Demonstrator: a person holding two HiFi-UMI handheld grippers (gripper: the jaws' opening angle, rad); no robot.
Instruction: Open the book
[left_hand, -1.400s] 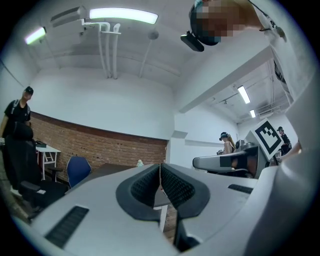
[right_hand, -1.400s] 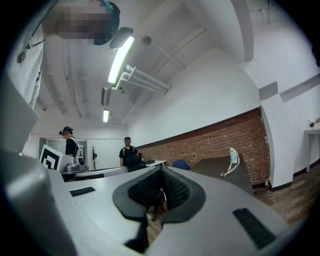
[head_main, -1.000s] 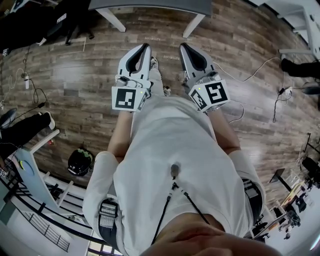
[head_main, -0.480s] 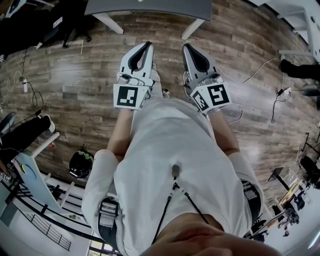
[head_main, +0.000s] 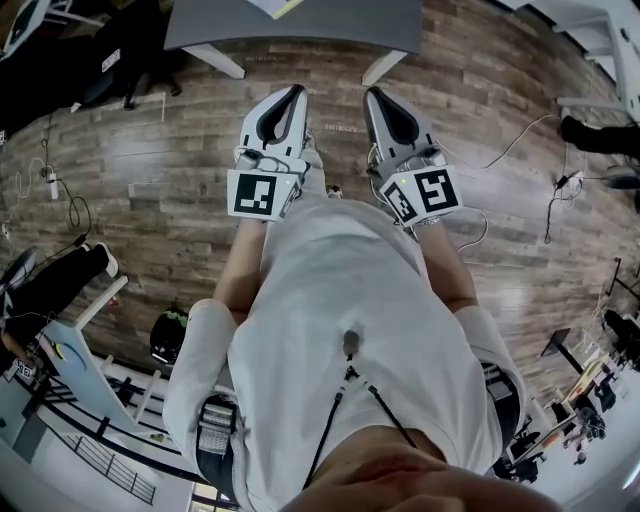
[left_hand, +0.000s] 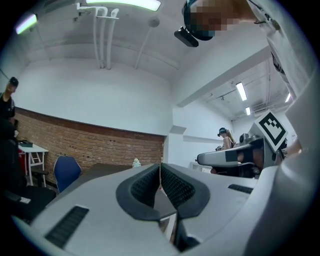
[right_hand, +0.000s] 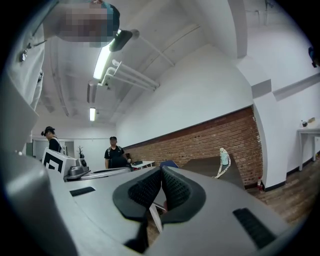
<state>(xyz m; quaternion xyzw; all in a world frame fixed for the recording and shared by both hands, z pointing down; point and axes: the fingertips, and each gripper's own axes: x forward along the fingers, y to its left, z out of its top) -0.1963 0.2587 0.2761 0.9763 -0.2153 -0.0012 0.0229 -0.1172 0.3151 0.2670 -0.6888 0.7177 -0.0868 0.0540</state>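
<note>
A grey table (head_main: 340, 22) on white legs stands ahead, at the top edge of the head view. On it lies a pale flat thing with a yellow edge (head_main: 274, 7), cut off by the frame; whether it is the book I cannot tell. My left gripper (head_main: 293, 93) and right gripper (head_main: 371, 93) are held side by side, level, short of the table. Both are shut with nothing between the pads. The left gripper view shows its shut jaws (left_hand: 160, 170) aimed at the dark tabletop (left_hand: 100, 172). In the right gripper view the shut jaws (right_hand: 161, 172) face the same table (right_hand: 200, 167).
A small pale bottle (right_hand: 223, 160) stands on the table. A blue chair (left_hand: 66, 172) sits by the brick wall. Two people (right_hand: 116, 155) stand at a far desk. Cables (head_main: 520, 140) trail over the wooden floor at the right; a dark helmet (head_main: 172, 335) lies at the left.
The table has drawn nearer and shows more of its top; the floor has slid back under me. Both grippers keep the same shut pose in front of my body.
</note>
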